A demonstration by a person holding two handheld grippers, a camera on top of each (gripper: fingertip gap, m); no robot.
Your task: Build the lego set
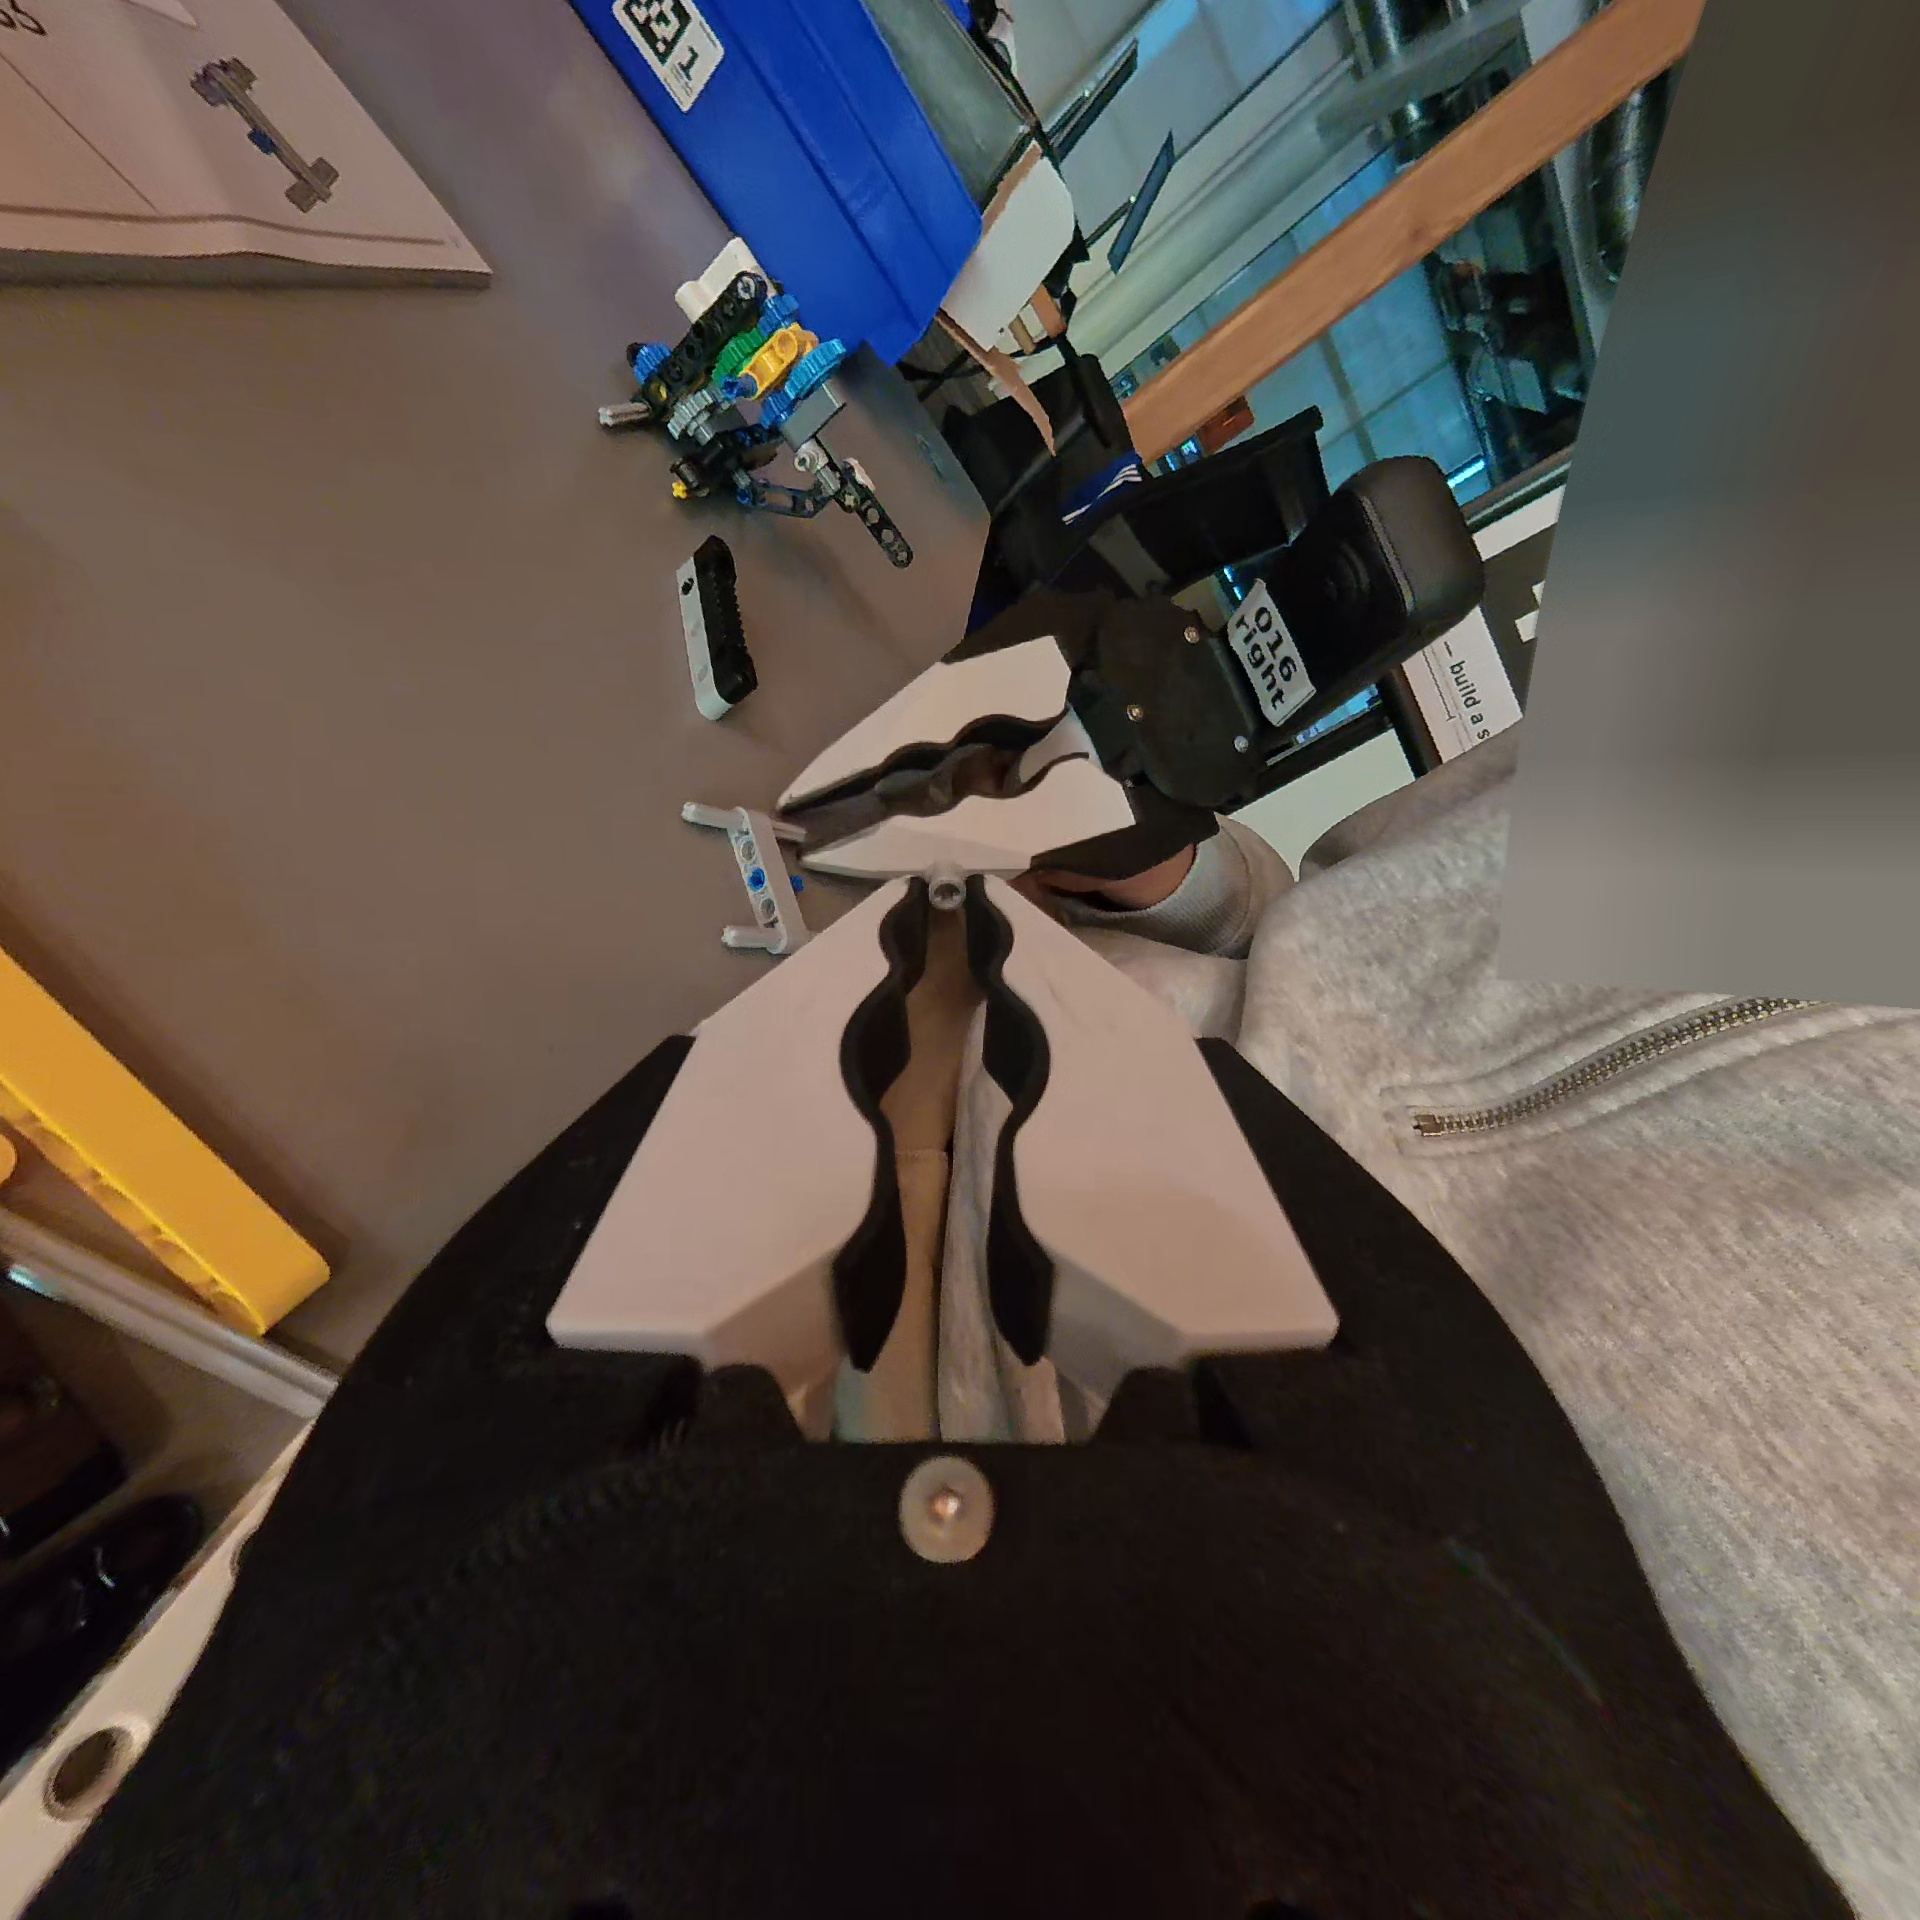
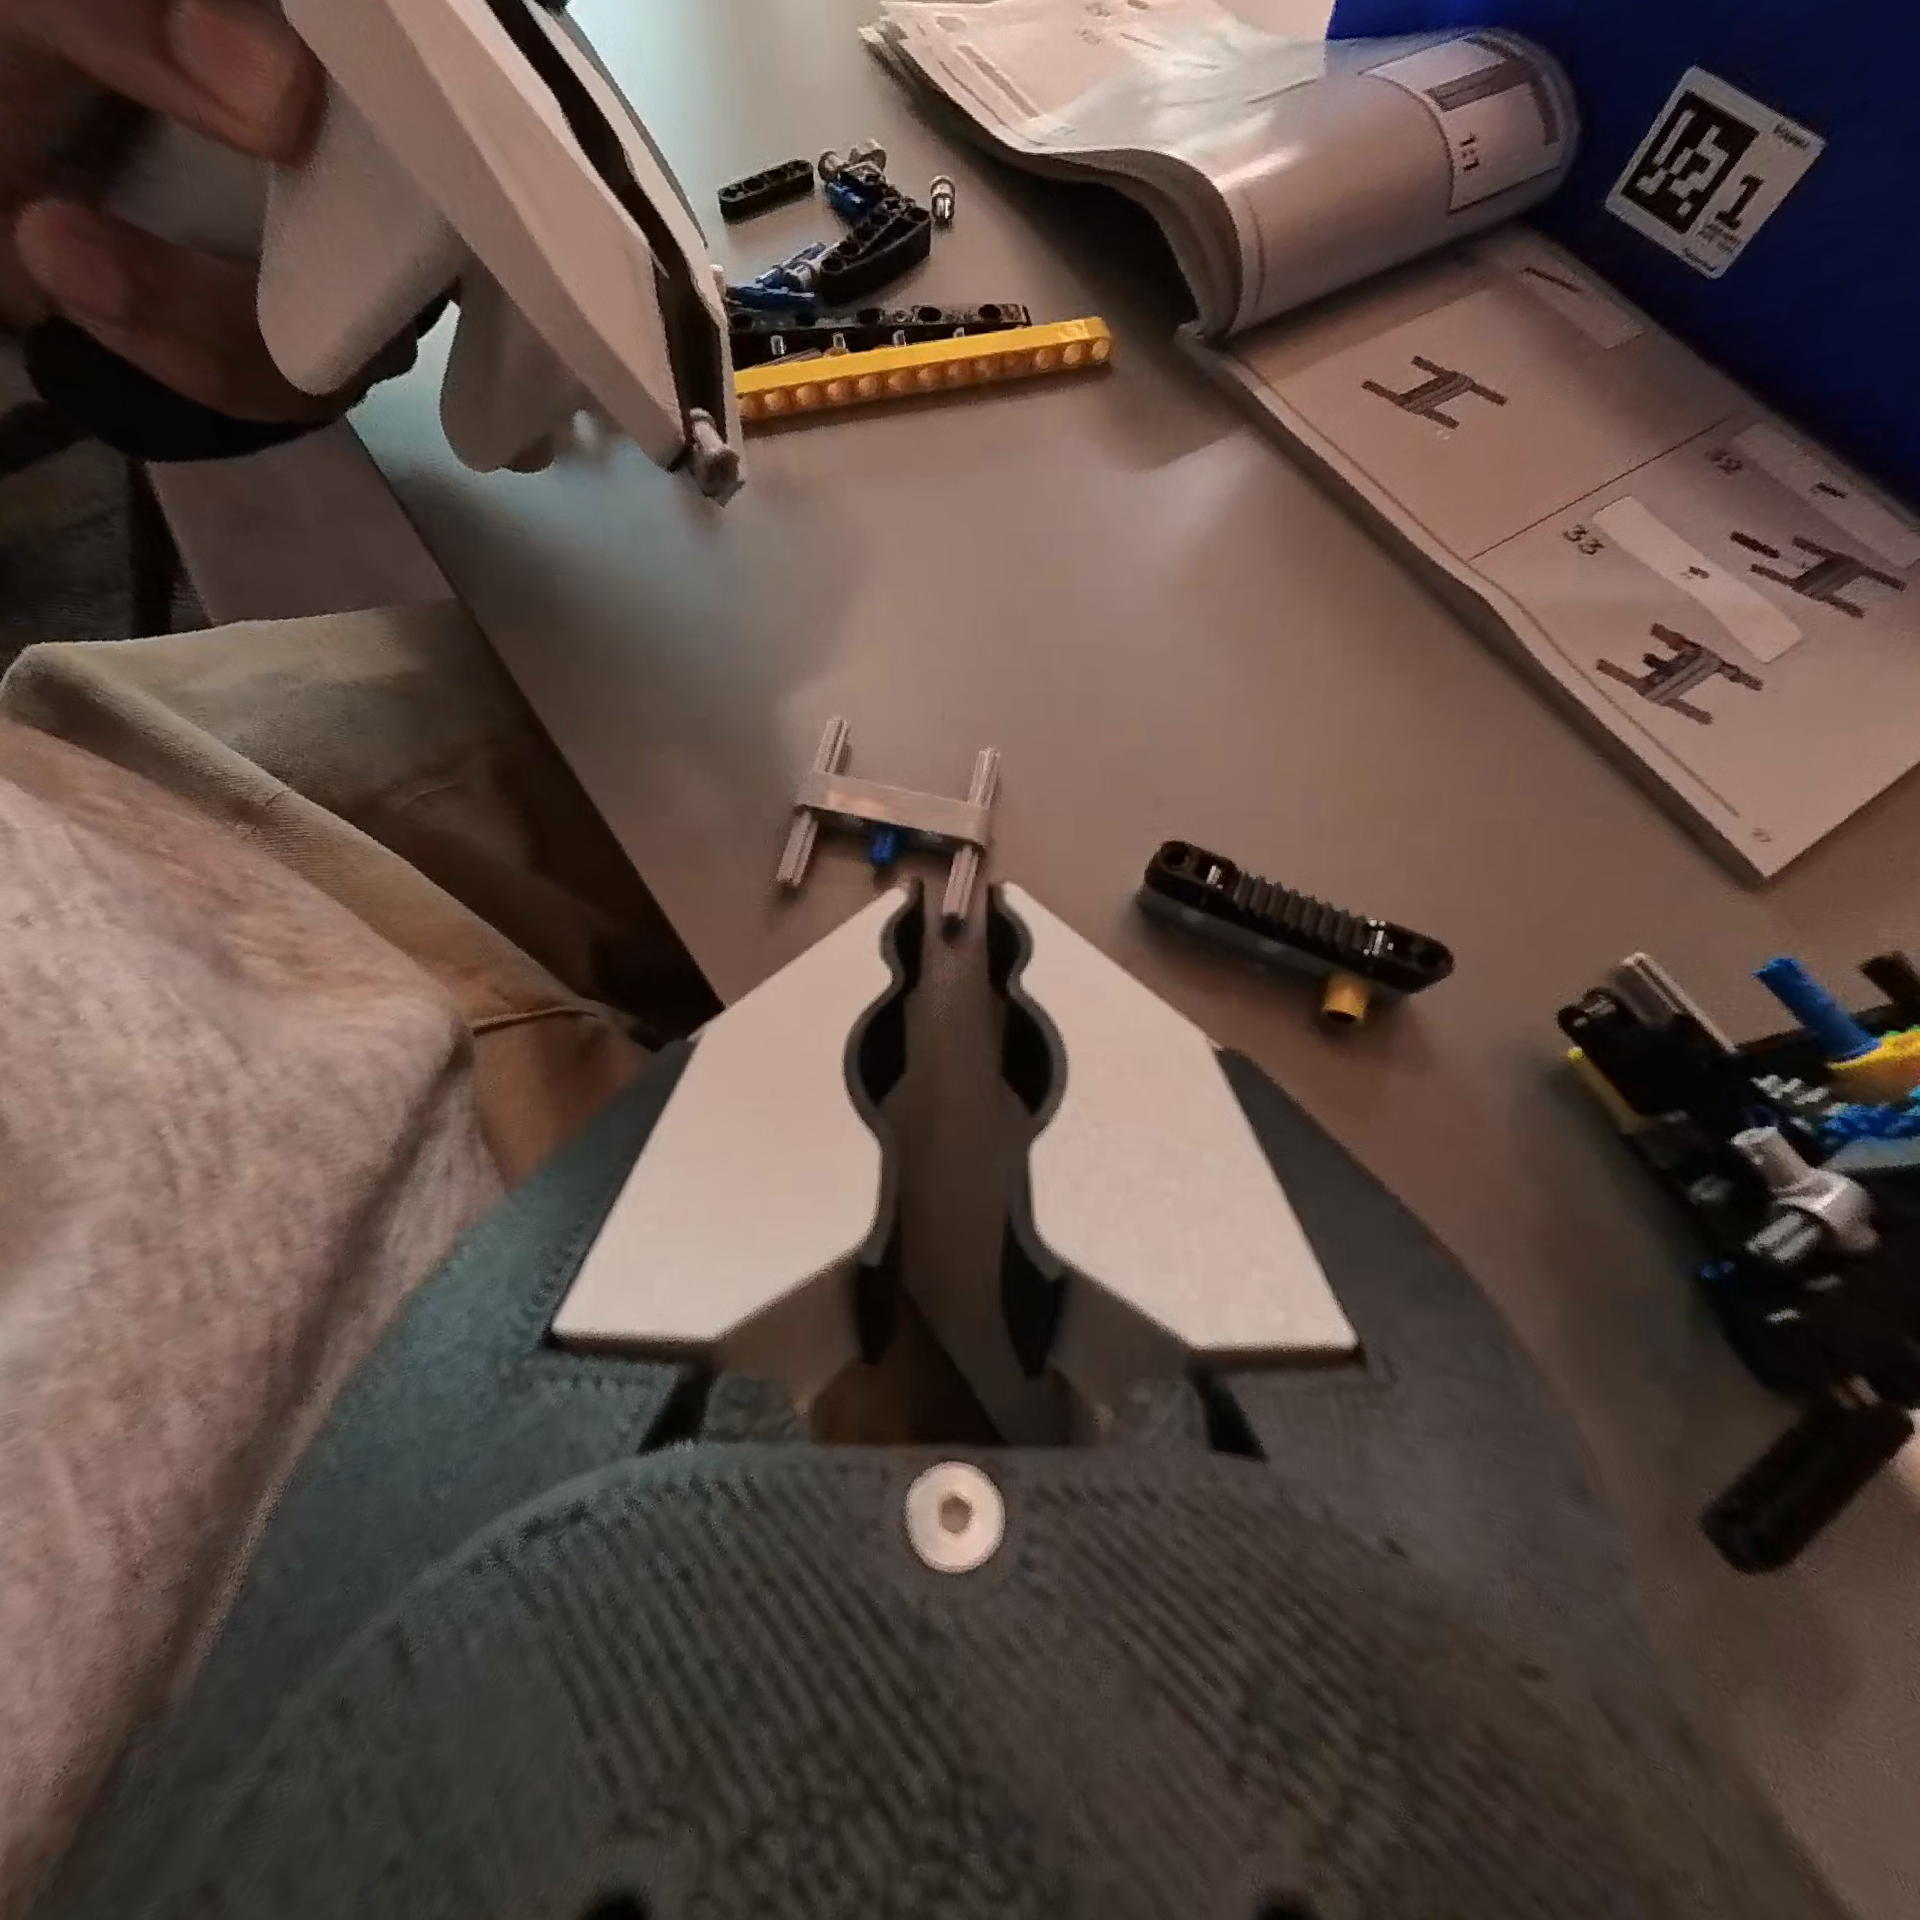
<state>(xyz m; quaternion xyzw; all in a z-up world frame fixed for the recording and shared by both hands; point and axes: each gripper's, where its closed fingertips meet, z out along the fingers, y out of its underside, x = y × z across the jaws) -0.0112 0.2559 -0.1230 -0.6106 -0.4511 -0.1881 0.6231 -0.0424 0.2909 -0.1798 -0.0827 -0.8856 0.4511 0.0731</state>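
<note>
Lego frame (image 2: 891, 808) partly built: right gripper (image 2: 951, 904) clamps its axle, left gripper (image 1: 943, 891) pinches a grey pin (image 1: 945, 894), loose beams (image 2: 920, 366) remain far.

Table (image 2: 1143, 644) plain grey-brown. H-shaped frame (image 2: 894, 810) light grey with 1 blue pin. Long beam (image 2: 920, 369) yellow. Rack piece (image 2: 1294, 930) black, tan pin at its edge. Larger assembly (image 1: 753, 400) mixes black, blue, yellow, green, grey. Bin (image 1: 821, 177) blue; booklet (image 2: 1558, 447) white with grey diagrams. Left gripper (image 1: 948, 894) white fingers, black wavy pads, pinching a small, probably light grey, pin (image 1: 948, 896).
</note>
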